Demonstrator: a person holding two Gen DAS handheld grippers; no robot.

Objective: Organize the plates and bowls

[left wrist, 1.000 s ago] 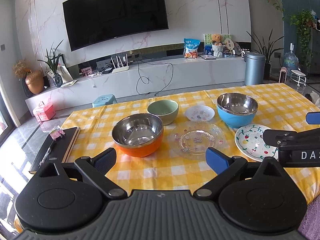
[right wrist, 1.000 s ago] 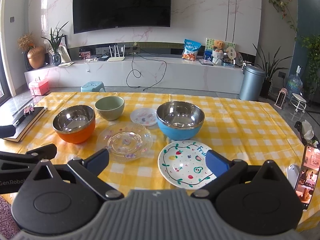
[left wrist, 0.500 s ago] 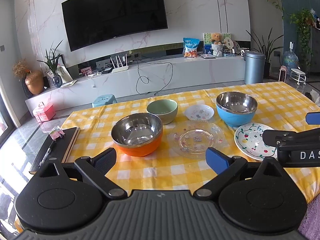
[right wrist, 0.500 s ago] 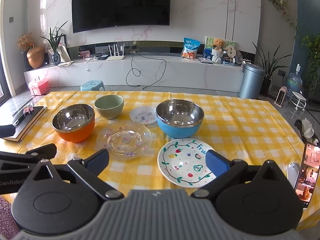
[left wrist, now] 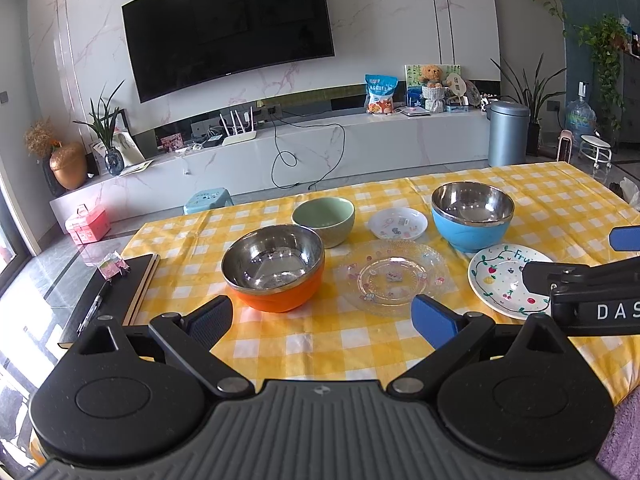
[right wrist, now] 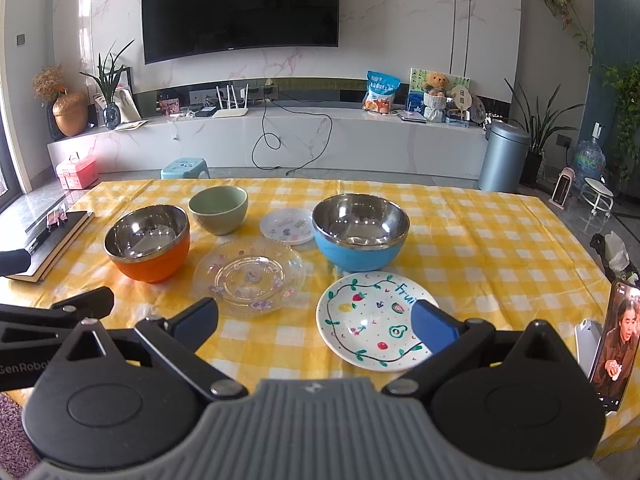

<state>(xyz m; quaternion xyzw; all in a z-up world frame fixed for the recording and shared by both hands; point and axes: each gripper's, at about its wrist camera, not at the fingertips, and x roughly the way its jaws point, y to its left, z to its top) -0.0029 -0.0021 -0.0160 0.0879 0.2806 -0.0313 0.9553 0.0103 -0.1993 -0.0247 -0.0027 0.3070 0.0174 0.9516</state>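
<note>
On the yellow checked tablecloth [left wrist: 304, 344] stand an orange steel-lined bowl [left wrist: 273, 268], a green bowl [left wrist: 323, 221], a small white plate [left wrist: 397, 223], a clear glass plate [left wrist: 394, 276], a blue steel-lined bowl [left wrist: 472, 216] and a fruit-painted plate [left wrist: 504, 280]. My left gripper [left wrist: 322, 318] is open and empty, near the table's front edge, in front of the orange bowl. My right gripper [right wrist: 316, 322] is open and empty; its right finger overlaps the fruit plate [right wrist: 370, 320] in view. The orange bowl [right wrist: 147, 243], glass plate [right wrist: 249, 276] and blue bowl [right wrist: 361, 232] lie ahead of it.
A black notebook [left wrist: 108, 300] with a pen lies at the table's left edge. A phone [right wrist: 612, 344] stands at the right edge with tissues behind. Beyond the table are a TV wall, a white cabinet, a small stool [left wrist: 209, 199] and a bin [left wrist: 508, 132].
Both grippers have drifted slightly; the dishes sit a touch higher and to the left in both views. Nothing was taken hold of or moved.
</note>
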